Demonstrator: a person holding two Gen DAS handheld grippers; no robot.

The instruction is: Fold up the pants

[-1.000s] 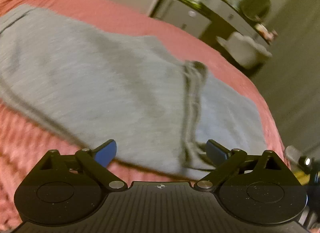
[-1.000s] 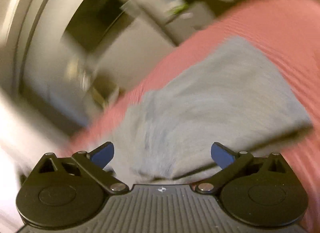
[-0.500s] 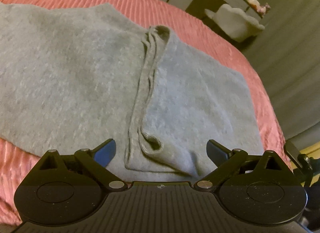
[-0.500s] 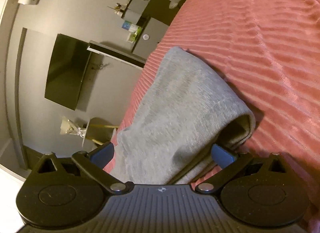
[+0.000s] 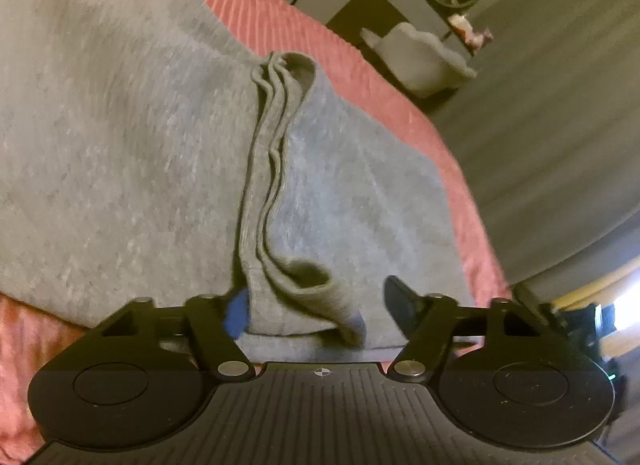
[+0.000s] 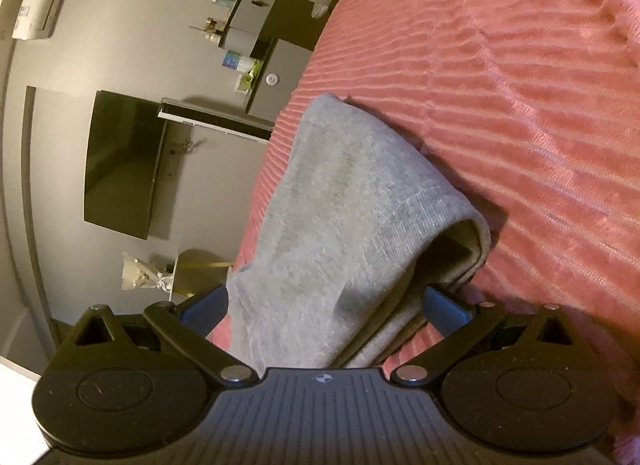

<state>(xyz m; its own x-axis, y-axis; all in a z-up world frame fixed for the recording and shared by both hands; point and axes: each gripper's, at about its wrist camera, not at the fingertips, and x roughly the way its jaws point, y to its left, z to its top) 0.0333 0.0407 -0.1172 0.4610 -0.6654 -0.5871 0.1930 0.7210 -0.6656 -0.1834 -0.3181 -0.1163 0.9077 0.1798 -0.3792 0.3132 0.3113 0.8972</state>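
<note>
At the bottom of the left view, the left hand-held gripper point(image 5: 316, 305) has just been closing around the gray sweatpants' point(image 5: 120, 137) cuffs on the pink bed point(image 6: 500, 85), ready to fold; the right hand-held gripper point(image 6: 324, 305) stays spread around an edge.

Pants point(image 5: 120, 137): plain heather grey knit. Bed point(image 6: 500, 85) cover: salmon pink, ribbed in raised stripes. Fingers point(image 6: 444, 305): blue pads on black linkages.

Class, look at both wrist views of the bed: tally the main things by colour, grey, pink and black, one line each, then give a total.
Grey: 1, the pants
Pink: 1, the bedspread
Black: 2, the left gripper and the right gripper
Total: 4
</note>
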